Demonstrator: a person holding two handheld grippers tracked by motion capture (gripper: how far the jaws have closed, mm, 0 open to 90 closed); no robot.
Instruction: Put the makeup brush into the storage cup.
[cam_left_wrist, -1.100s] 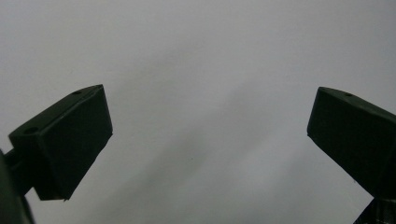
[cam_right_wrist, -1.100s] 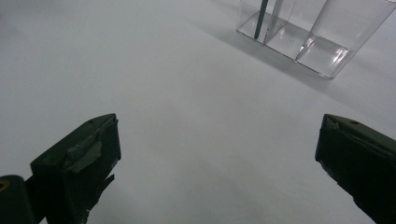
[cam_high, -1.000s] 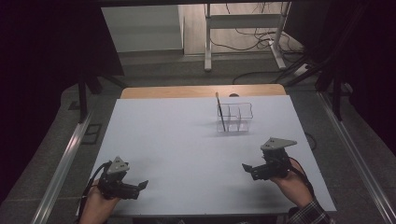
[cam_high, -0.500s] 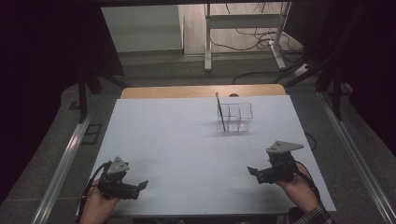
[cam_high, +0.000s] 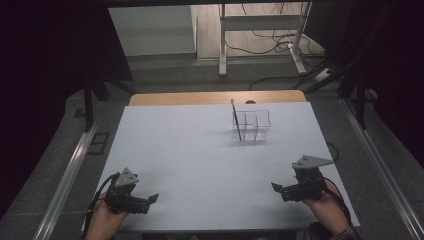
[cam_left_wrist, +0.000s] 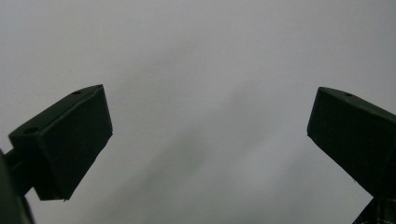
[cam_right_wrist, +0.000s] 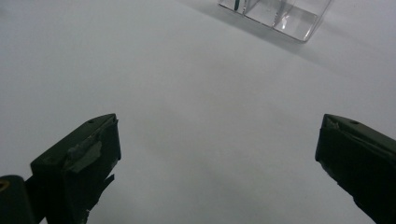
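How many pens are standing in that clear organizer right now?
1. A single dark pen stands in the left end compartment of the clear organizer, leaning slightly left. The other compartments look empty, though glare on the clear walls could hide something thin.

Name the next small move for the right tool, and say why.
Probably ease the right tool forward toward the clear organizer: its jaws are wide open and empty, and the organizer, with a dark pen upright in its left compartment, stands ahead of it across bare white table.
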